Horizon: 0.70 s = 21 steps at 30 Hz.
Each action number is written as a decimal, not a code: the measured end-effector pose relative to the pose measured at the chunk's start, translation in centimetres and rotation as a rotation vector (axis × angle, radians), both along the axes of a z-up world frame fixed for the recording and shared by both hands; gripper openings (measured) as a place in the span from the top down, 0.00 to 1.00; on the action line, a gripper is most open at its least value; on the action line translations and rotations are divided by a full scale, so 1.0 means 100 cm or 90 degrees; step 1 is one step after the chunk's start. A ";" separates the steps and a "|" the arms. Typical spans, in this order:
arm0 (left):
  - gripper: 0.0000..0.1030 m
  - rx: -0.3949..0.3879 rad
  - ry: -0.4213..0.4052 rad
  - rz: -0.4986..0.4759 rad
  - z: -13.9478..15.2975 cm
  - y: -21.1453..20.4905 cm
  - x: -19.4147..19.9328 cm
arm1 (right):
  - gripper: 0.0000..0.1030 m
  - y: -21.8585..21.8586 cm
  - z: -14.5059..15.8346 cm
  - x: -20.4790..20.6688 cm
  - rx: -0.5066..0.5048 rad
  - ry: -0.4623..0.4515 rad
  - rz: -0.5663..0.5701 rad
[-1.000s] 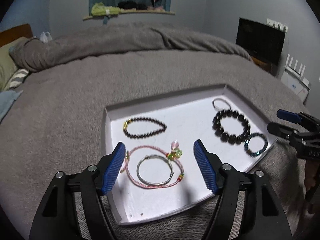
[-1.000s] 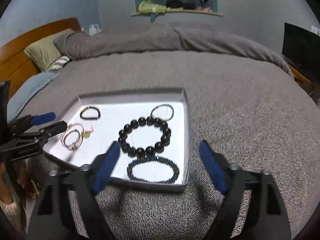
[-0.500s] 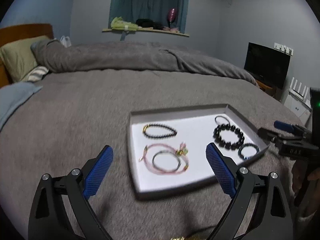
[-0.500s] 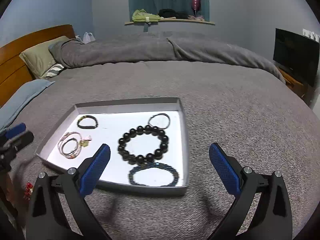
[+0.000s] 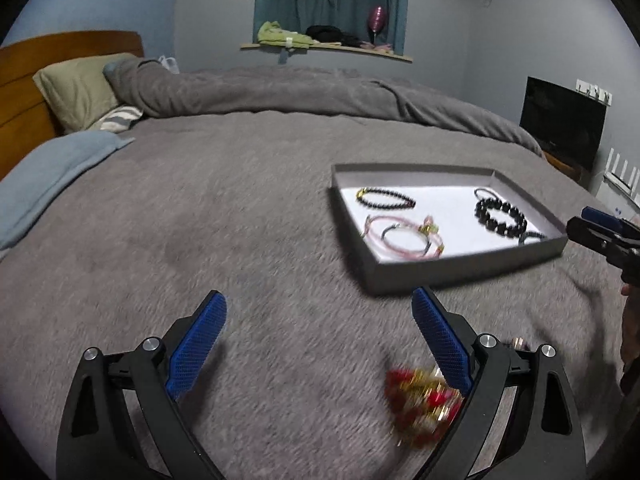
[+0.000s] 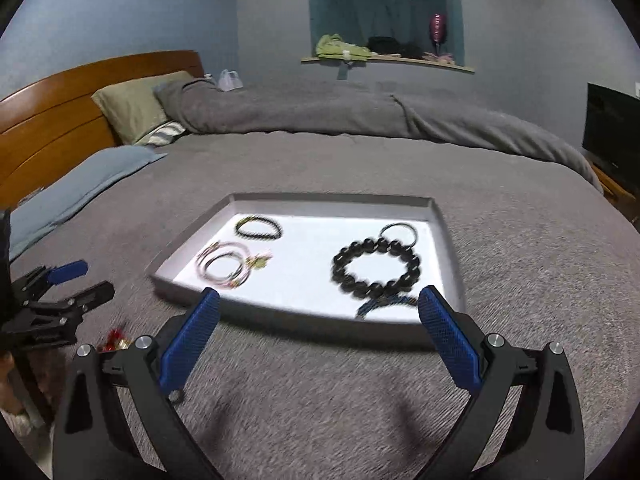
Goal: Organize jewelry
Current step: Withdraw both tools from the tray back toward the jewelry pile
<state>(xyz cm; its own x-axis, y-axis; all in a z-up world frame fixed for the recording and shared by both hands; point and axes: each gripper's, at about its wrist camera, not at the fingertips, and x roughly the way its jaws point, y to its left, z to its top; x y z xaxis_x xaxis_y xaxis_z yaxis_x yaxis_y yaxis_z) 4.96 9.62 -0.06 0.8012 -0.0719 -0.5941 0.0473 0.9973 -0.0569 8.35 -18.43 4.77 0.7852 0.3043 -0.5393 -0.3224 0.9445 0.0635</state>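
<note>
A: Why does the tray [image 6: 448, 240] sit flat on the bed [image 5: 200, 208]?

B: It keeps the sorted bracelets [image 6: 376, 266] apart.

A: Tools?

B: Left gripper [image 5: 318, 344] and right gripper [image 6: 318, 336] stand wide and empty. A red-gold piece [image 5: 420, 404] lies outside the tray, likely next.

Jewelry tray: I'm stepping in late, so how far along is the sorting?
Done: several bracelets lie in the tray. In hand: nothing; left gripper and right gripper are open and empty. Left: the red-and-gold piece on the blanket, beside the left gripper.
</note>
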 end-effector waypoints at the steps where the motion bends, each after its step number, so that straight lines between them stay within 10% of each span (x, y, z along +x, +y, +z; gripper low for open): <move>1: 0.09 -0.004 0.002 -0.002 -0.002 0.002 -0.004 | 0.05 0.002 -0.004 -0.004 -0.003 0.005 0.009; 21: 0.09 -0.026 0.013 -0.115 -0.011 -0.017 -0.040 | 0.05 0.019 -0.028 -0.024 0.001 0.071 0.082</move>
